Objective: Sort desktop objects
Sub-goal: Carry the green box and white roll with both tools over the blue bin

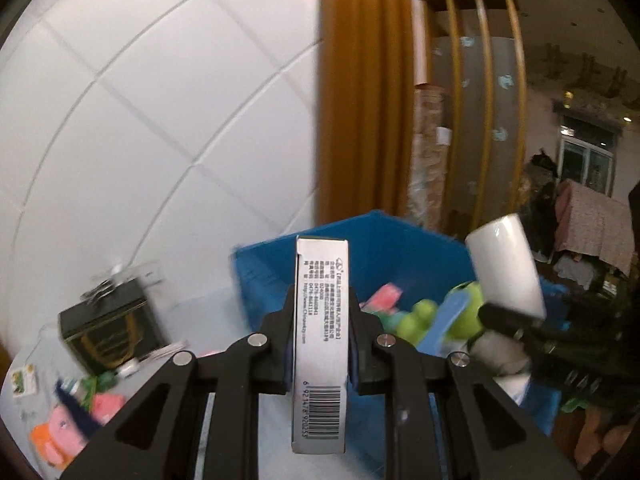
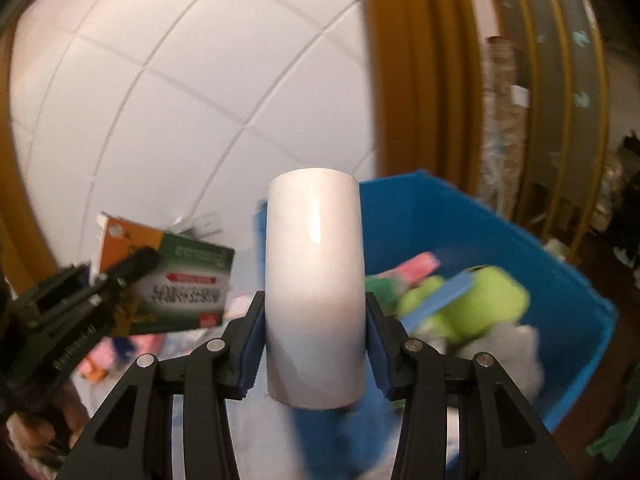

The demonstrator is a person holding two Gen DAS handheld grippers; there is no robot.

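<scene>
Blue bin (image 1: 400, 240) sits ahead, holding plush toys (image 1: 464, 312). Your left gripper (image 1: 320, 340) has its jaws clamped on an upright medicine box (image 1: 321, 344); your right gripper (image 2: 316, 344) grips a white cylinder (image 2: 316, 292), both held before the bin.

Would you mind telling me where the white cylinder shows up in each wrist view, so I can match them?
Left wrist: white cylinder at right, tilted, held by the right gripper.
Right wrist: cylinder at centre, upright between the fingers.
Shared landmark: blue bin, just beyond the cylinder in both.
</scene>
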